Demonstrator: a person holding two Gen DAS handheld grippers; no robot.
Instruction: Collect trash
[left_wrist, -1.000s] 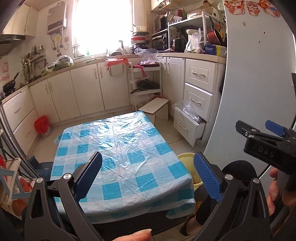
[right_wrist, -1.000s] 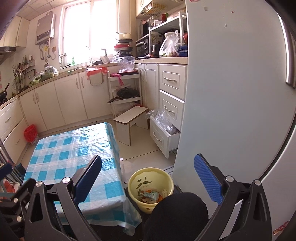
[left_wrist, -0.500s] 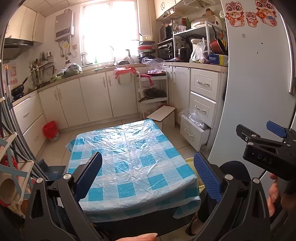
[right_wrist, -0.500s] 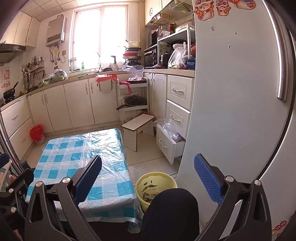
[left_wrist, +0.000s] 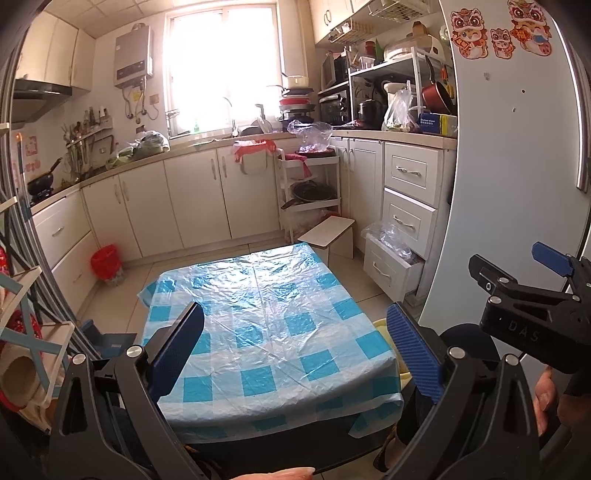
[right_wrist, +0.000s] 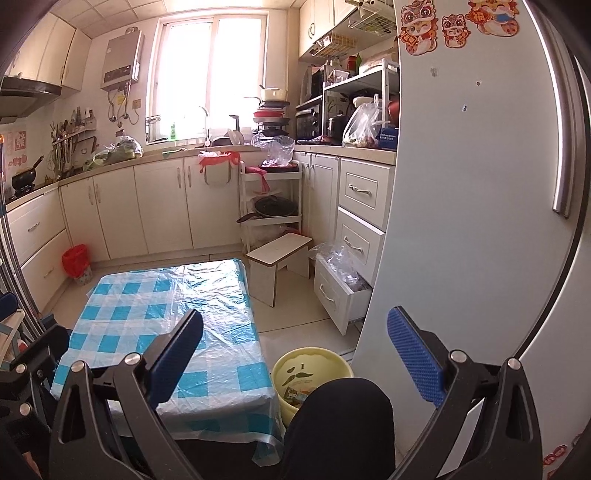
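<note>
Both views have tilted up from the blue-checked plastic-covered table (left_wrist: 266, 332); left gripper (left_wrist: 295, 350) and right gripper (right_wrist: 295, 350) gape wide, empty, so collection looks finished, wrappers lying in the yellow round bin (right_wrist: 314, 365) beside it.

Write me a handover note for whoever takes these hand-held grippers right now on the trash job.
Left hand-held gripper: open, empty, above the near end of the low table.
Right hand-held gripper: open, empty, beside the left one.
Yellow bin: on the floor between table and fridge, with some wrappers inside.
Done: no trash shows on the checked table cover.
Left: I see no loose trash from here; look around the floor before stopping.
</note>
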